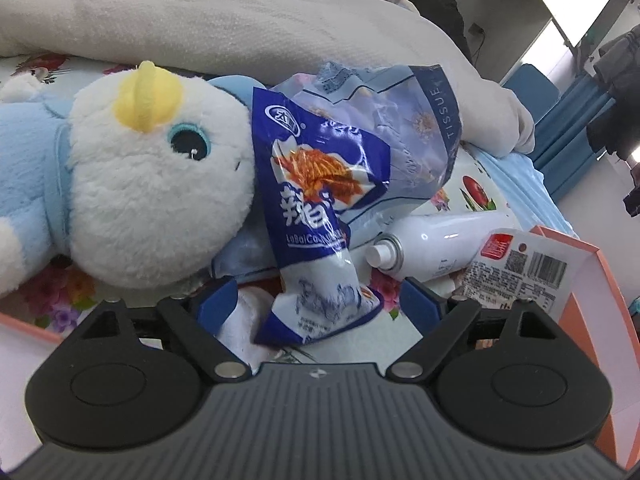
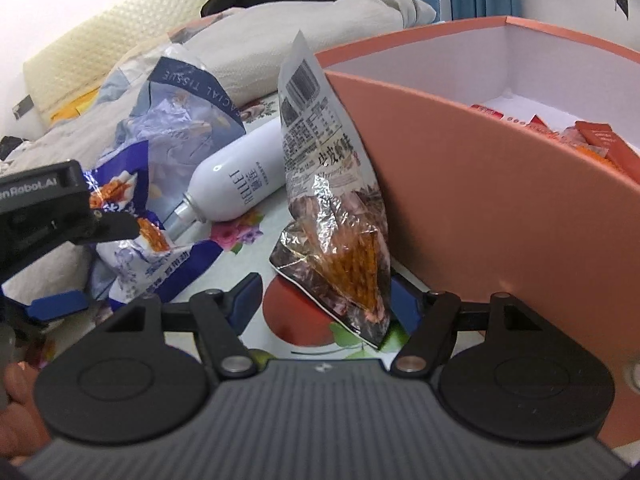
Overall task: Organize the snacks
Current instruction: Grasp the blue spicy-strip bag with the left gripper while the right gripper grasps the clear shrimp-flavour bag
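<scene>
A blue and white snack bag (image 1: 316,216) lies on the bed, its lower end between the wide-apart fingers of my open left gripper (image 1: 320,300). It also shows in the right wrist view (image 2: 132,236), with the left gripper body over it. A silver snack bag with orange sticks (image 2: 336,200) leans against the orange box (image 2: 500,184); its lower end sits between the spread fingers of my open right gripper (image 2: 326,300). That silver bag (image 1: 516,268) shows at the right of the left wrist view. The box holds several red snack packets (image 2: 600,140).
A blue and white plush toy (image 1: 132,176) lies left of the blue bag. A pale tissue pack (image 1: 404,120) and a white spray bottle (image 1: 436,244) lie behind it. A white duvet (image 1: 240,12) covers the far bed. The box wall (image 1: 600,312) stands at right.
</scene>
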`<state>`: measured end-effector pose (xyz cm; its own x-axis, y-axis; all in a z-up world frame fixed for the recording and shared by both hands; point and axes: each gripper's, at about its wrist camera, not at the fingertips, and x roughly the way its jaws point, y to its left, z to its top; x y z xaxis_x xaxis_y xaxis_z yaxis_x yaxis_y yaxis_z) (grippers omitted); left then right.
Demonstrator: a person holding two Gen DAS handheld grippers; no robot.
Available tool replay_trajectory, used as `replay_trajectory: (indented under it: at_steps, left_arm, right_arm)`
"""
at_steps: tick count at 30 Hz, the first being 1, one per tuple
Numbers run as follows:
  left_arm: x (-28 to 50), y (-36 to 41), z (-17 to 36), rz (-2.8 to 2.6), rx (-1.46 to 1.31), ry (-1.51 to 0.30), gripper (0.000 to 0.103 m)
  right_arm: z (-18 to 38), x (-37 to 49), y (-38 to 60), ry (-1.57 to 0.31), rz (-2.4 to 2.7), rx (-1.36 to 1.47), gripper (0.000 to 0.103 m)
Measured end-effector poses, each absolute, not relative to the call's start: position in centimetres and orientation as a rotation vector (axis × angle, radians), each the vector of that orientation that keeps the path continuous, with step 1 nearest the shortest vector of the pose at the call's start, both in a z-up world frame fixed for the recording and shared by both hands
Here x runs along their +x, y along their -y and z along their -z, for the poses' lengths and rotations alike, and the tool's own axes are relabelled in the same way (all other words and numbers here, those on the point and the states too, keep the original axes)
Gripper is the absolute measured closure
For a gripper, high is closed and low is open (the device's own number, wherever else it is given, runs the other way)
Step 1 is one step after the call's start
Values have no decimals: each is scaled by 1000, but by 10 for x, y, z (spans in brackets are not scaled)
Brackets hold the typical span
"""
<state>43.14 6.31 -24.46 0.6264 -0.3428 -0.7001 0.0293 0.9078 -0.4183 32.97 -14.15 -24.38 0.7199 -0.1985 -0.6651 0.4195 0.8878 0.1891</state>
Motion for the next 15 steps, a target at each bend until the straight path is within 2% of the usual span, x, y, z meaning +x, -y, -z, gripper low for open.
replay_trajectory:
  at_steps: [11, 15]
  left_arm:
    - [447, -54, 257, 227, -413, -878, 16]
    - [451, -54, 259, 212, -418, -876, 24]
  right_arm:
    - [250, 344, 144, -666, 273, 360, 33]
    - [252, 351, 144, -662, 283, 344, 43]
